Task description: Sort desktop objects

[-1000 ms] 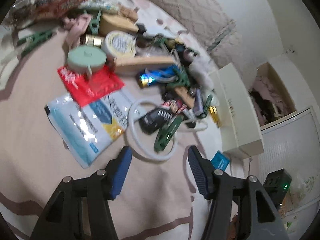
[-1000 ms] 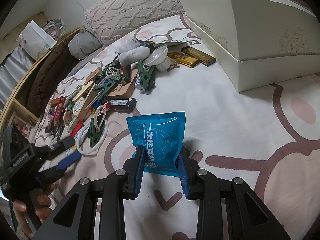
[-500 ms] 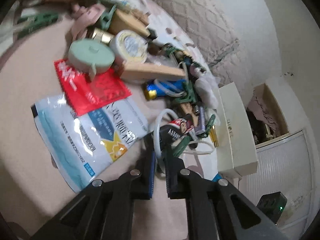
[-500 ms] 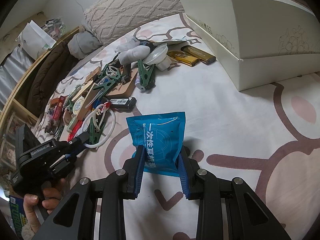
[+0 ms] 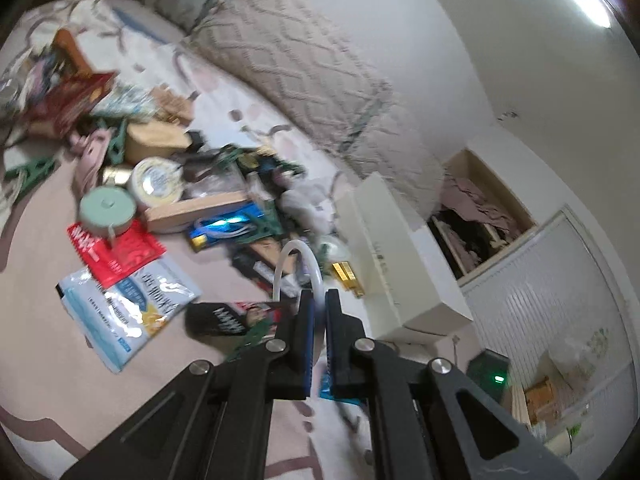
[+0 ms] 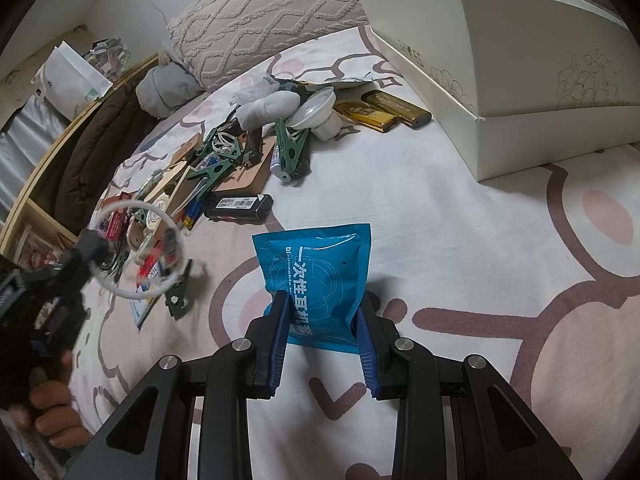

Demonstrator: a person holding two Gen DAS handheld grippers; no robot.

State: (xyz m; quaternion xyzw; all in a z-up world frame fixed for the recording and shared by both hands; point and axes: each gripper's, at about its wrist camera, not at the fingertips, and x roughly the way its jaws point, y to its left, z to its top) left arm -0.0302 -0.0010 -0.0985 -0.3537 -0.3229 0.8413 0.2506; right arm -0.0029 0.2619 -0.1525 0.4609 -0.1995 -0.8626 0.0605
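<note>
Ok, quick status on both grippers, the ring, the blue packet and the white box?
left gripper: shut on the white ring
white ring: lifted off the bedsheet, held at its edge
right gripper: jaws either side of the blue packet
blue packet: sealed, lying on the sheet
white box: open-topped, upright
</note>
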